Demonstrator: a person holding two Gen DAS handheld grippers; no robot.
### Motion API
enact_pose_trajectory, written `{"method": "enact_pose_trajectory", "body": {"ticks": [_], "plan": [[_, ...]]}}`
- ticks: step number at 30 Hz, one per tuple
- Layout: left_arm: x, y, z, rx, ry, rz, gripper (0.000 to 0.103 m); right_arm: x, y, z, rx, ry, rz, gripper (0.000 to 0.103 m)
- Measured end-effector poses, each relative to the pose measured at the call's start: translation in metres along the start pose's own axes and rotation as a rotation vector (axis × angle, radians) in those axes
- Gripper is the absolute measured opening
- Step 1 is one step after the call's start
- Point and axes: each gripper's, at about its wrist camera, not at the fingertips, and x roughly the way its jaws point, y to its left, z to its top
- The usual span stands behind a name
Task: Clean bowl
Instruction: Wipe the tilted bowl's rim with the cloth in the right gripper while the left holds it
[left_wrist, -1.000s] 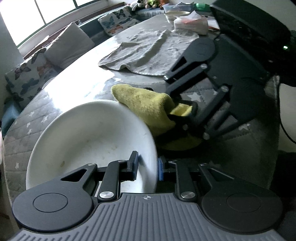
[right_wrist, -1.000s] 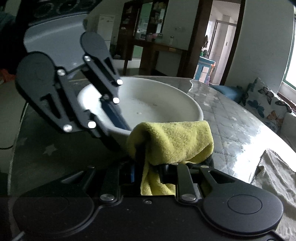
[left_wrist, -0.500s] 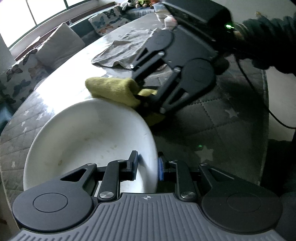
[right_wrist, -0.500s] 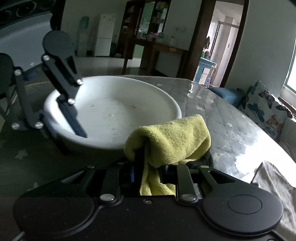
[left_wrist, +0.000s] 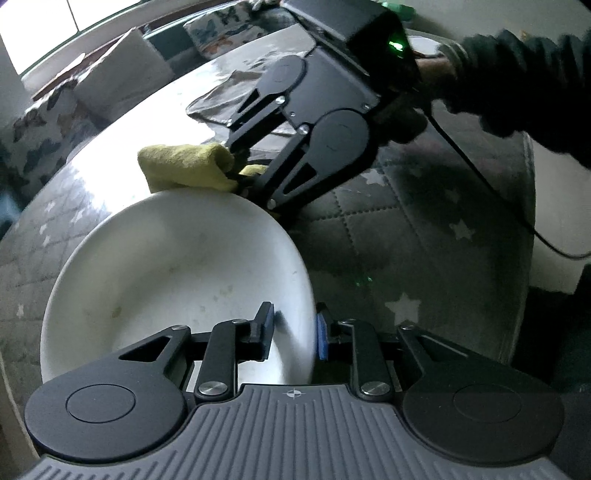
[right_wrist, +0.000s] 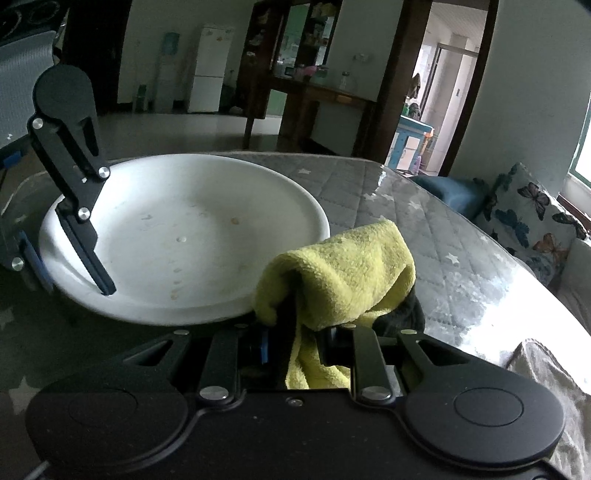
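Bowl (left_wrist: 177, 266): white, shallow, faint brown specks inside; on quilted table (left_wrist: 388, 236).
Left gripper (left_wrist: 293, 328): jaws clamping bowl rim.
Right gripper (right_wrist: 295, 343): jaws gripping yellow cloth (right_wrist: 343, 273) beside rim.
Hidden: cloth's lower end.

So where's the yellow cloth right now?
The yellow cloth is pinched in the right gripper, just past the far rim of the white bowl in the left wrist view, not inside it yet.

grey cloth (right_wrist: 554, 398) cut off, sleeve (left_wrist: 524, 77) cropped
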Motion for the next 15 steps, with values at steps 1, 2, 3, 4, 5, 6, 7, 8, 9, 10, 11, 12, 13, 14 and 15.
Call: {"method": "enact_pose_trajectory", "body": {"ticks": [1, 2, 3, 4, 5, 6, 7, 8, 9, 10, 11, 12, 13, 14, 15], "plan": [[0.001, 0.000, 0.002, -0.011, 0.005, 0.004, 0.025, 0.000, 0.000, 0.000, 0.000, 0.000, -0.001, 0.025], [0.002, 0.000, 0.004, -0.018, 0.007, 0.008, 0.025, 0.001, 0.000, 0.000, 0.002, 0.000, -0.003, 0.025], [0.003, 0.000, 0.006, -0.024, 0.009, 0.012, 0.026, -0.001, 0.002, 0.000, 0.001, 0.001, -0.004, 0.025], [0.005, 0.000, 0.008, -0.030, 0.011, 0.017, 0.027, -0.003, 0.004, -0.001, 0.001, 0.001, -0.004, 0.025], [0.005, 0.002, 0.010, -0.032, 0.012, 0.019, 0.027, -0.004, 0.005, -0.002, 0.000, 0.001, -0.005, 0.025], [0.006, 0.002, 0.012, -0.035, 0.013, 0.026, 0.028, -0.003, 0.003, 0.000, 0.001, 0.002, -0.004, 0.025], [0.008, 0.002, 0.015, -0.037, 0.013, 0.033, 0.028, -0.005, 0.005, -0.001, 0.000, 0.002, -0.003, 0.025], [0.009, 0.002, 0.018, -0.037, 0.009, 0.039, 0.028, -0.008, 0.008, -0.002, -0.001, 0.002, -0.002, 0.025], [0.010, 0.002, 0.020, -0.037, 0.008, 0.042, 0.028, -0.010, 0.010, -0.003, -0.001, 0.002, -0.002, 0.025], [0.010, 0.001, 0.022, -0.036, 0.003, 0.047, 0.028, -0.013, 0.012, -0.004, 0.002, 0.002, 0.000, 0.025], [0.010, 0.001, 0.023, -0.036, 0.001, 0.048, 0.028, -0.015, 0.014, -0.005, 0.002, 0.001, 0.002, 0.025], [0.010, 0.001, 0.025, -0.033, -0.004, 0.051, 0.028, -0.019, 0.016, -0.007, 0.000, 0.000, 0.004, 0.025], [0.010, 0.001, 0.025, -0.030, -0.005, 0.052, 0.028, -0.022, 0.019, -0.008, -0.001, 0.000, 0.007, 0.025], [0.010, 0.000, 0.026, -0.028, -0.007, 0.054, 0.027, -0.025, 0.021, -0.009, -0.001, 0.000, 0.009, 0.025], [0.010, 0.000, 0.026, -0.021, -0.008, 0.055, 0.027, -0.027, 0.023, -0.010, 0.000, 0.000, 0.011, 0.025]]}}
